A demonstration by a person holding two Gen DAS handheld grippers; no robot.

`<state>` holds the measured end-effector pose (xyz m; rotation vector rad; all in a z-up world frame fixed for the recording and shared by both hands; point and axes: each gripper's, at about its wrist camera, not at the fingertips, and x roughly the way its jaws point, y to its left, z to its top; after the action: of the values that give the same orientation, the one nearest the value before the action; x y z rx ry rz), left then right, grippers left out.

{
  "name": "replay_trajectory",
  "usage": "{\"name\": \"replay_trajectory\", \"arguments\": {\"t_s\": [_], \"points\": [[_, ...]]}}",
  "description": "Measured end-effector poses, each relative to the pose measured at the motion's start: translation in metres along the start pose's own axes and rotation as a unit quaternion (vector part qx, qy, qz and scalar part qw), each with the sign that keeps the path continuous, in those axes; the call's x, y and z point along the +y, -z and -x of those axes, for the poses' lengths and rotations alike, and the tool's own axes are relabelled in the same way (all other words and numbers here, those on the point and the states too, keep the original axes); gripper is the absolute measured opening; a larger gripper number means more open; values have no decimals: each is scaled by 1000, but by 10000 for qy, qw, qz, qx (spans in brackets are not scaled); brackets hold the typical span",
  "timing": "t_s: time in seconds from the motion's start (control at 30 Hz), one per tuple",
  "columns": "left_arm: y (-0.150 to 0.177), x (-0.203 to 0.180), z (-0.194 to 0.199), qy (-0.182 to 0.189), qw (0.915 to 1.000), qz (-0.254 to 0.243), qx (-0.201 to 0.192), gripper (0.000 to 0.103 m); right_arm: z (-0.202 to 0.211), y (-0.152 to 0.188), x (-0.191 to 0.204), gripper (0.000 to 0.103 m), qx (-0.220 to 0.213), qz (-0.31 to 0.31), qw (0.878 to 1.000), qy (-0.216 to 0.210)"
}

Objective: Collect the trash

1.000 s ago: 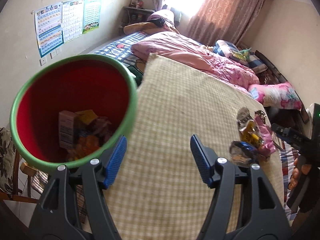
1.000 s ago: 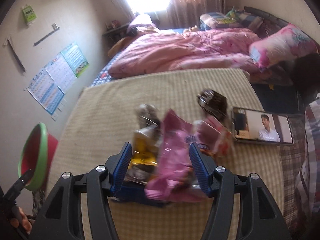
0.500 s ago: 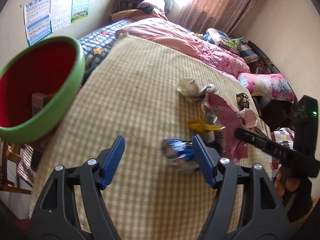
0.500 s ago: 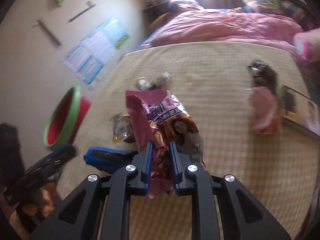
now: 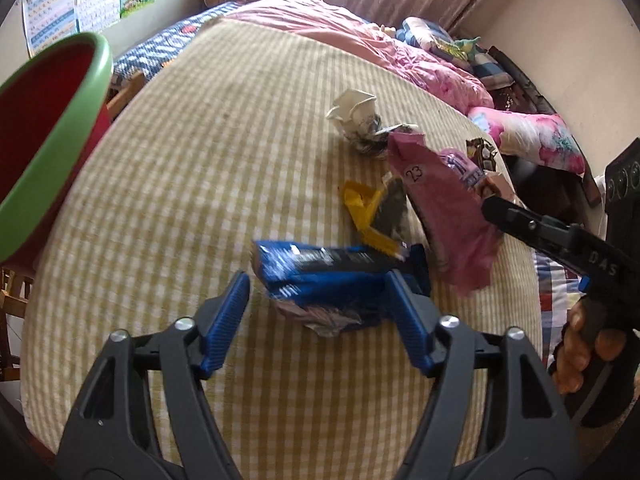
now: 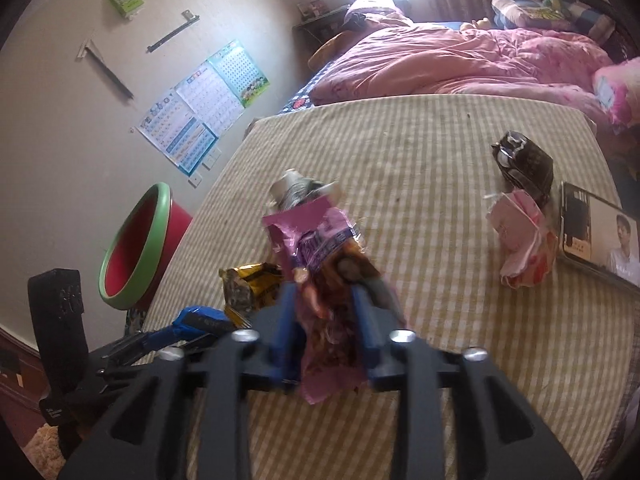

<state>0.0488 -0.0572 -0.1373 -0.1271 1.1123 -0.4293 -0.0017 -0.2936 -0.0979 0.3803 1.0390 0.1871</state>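
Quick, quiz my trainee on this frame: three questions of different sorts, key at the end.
1. Multiple choice: what sits between the fingers of the right gripper? A) a pink wrapper B) a bottle C) a sock
2. True or false: the red bin with the green rim stands on the checked mat.
3. Short answer: in the right wrist view, what lies at the mat's right edge with its screen lit?

Key: 1 A; the fingers have just been opening, but the wrapper is upright between them. 2 False; the bin is off the mat, beyond its edge. 3 The phone.
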Motion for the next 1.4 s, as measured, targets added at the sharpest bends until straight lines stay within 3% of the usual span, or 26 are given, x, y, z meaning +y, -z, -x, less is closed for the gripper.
{"name": "replay_trajectory", "arguments": {"t_s": [0.17, 0.27, 0.43, 0.63, 0.73, 0.8, 0.87, 0.93, 1.0, 1.07, 1.17, 1.27, 1.4], "points": [[-1, 0, -2, 7, 10000, -73, 62, 20, 7, -2, -2, 45, -155, 39, 9998, 126], [-3, -1, 1, 16, 9999, -137, -3, 12, 13, -6, -3, 51, -302, 61, 9993, 195], [-5, 3, 11, -16, 9998, -166, -129, 9, 7, -11, -7, 64, -228, 131, 9989, 393], [-2, 18, 22, -144, 9997, -38, -201, 9, -14, -6, -10, 69, 102, 177, 9983, 548], [0, 30, 24, -255, 9995, 82, -181, 9, -22, -3, -7, 69, 271, 247, 9979, 532], [1, 36, 26, -327, 9992, 145, -194, 10, -25, -1, -4, 63, 342, 311, 9974, 552], [1, 40, 30, -369, 9988, 179, -251, 23, -28, 2, 0, 51, 386, 372, 9970, 563], [0, 44, 37, -395, 9982, 160, -419, 36, -27, 3, 2, 51, 354, 374, 9973, 526], [-3, 44, 49, -409, 9970, 14, -659, 41, -26, 3, 3, 51, 315, 359, 9976, 505], [-10, 37, 63, -324, 9948, -266, -931, 54, -26, 2, 2, 51, 311, 337, 9977, 499], [-20, 19, 72, -150, 9900, -872, -1097, 62, -27, 3, 1, 51, 345, 285, 9979, 478], [-27, -2, 61, 5, 9851, -1487, -863, 72, -28, 4, 2, 51, 376, 248, 9979, 459], [-25, -21, 22, -51, 9789, -2018, -305, 72, -29, 6, 5, 51, 387, 220, 9982, 410]]}}
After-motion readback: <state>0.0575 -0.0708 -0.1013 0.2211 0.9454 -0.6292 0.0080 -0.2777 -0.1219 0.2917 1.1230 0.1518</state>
